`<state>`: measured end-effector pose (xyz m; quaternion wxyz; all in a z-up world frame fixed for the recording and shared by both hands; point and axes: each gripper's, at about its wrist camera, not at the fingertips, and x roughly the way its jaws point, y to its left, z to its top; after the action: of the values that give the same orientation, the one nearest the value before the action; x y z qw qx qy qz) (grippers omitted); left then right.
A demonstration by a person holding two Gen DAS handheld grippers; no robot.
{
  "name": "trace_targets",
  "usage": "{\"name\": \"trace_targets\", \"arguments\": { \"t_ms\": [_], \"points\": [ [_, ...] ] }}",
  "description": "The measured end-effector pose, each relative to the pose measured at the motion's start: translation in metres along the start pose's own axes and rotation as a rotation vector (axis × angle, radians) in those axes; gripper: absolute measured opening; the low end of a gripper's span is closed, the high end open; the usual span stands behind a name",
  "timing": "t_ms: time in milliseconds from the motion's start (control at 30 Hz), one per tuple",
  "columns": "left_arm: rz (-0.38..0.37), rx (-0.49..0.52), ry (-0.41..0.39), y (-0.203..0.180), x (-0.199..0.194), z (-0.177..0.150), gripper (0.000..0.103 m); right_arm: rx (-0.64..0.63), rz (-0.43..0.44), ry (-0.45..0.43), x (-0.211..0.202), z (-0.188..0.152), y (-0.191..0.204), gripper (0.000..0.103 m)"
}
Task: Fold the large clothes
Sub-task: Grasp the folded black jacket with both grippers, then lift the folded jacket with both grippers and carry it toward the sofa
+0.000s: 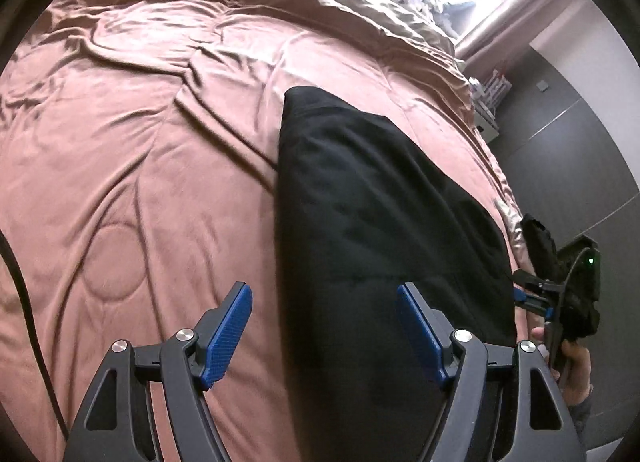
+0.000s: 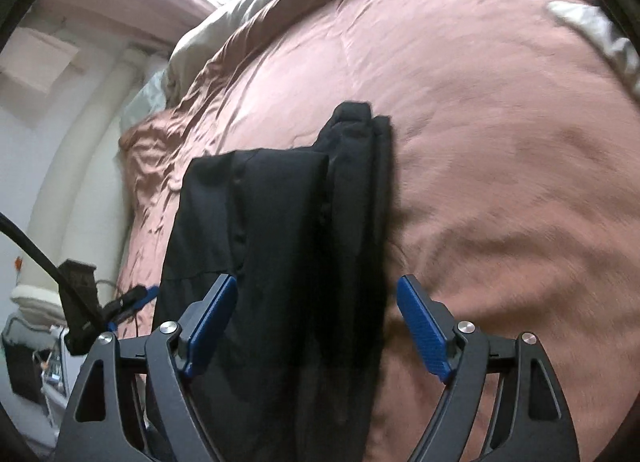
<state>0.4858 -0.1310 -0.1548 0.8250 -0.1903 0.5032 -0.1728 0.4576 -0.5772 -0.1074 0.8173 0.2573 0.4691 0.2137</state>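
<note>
At the bottom of each wrist view, a hand-held gripper stands spread wide, gripping nothing: the left hand-held gripper (image 1: 324, 332) and the right hand-held gripper (image 2: 316, 326). Beyond their blue pads, the black garment (image 1: 372, 214) lies folded lengthwise through mid-frame on the pink bedspread (image 1: 140, 142), which fills the upper frame.

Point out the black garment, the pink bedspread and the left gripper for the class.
black garment (image 1: 380, 214): left wrist view, middle of the cloth.
pink bedspread (image 1: 140, 142): left wrist view, bare wrinkled area.
left gripper (image 1: 324, 326): left wrist view, between its fingertips.
</note>
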Motion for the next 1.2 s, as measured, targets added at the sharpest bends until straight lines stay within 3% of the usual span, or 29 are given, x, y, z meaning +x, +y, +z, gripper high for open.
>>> {"name": "trace_targets", "arguments": {
  "t_ms": [100, 300, 467, 500, 533, 733, 867, 1200],
  "points": [
    [-0.006, -0.006, 0.016, 0.004, 0.01, 0.007, 0.076, 0.021, 0.008, 0.044, 0.019, 0.015, -0.011, 0.081],
    [-0.016, -0.007, 0.037, 0.005, 0.03, 0.018, 0.065, 0.048, 0.135, 0.1, 0.047, 0.037, -0.021, 0.081],
    [-0.007, -0.004, 0.048, 0.0, 0.043, 0.023, 0.064, 0.033, 0.176, 0.12, 0.075, 0.054, -0.019, 0.081],
    [0.005, 0.001, 0.046, -0.001, 0.044, 0.023, 0.062, 0.028, 0.175, 0.123, 0.079, 0.057, -0.018, 0.073],
    [0.013, 0.002, 0.044, -0.002, 0.045, 0.023, 0.059, 0.021, 0.164, 0.126, 0.08, 0.056, -0.018, 0.055],
    [0.036, 0.02, 0.029, -0.015, 0.038, 0.022, 0.034, -0.035, 0.146, 0.103, 0.07, 0.053, 0.003, 0.017],
    [0.044, 0.028, 0.003, -0.027, 0.02, 0.022, 0.021, -0.078, 0.137, 0.055, 0.053, 0.048, 0.034, 0.013],
    [-0.009, 0.03, -0.124, -0.05, -0.061, 0.011, 0.014, -0.211, 0.107, -0.06, 0.0, 0.006, 0.122, 0.012]
  ]
}}
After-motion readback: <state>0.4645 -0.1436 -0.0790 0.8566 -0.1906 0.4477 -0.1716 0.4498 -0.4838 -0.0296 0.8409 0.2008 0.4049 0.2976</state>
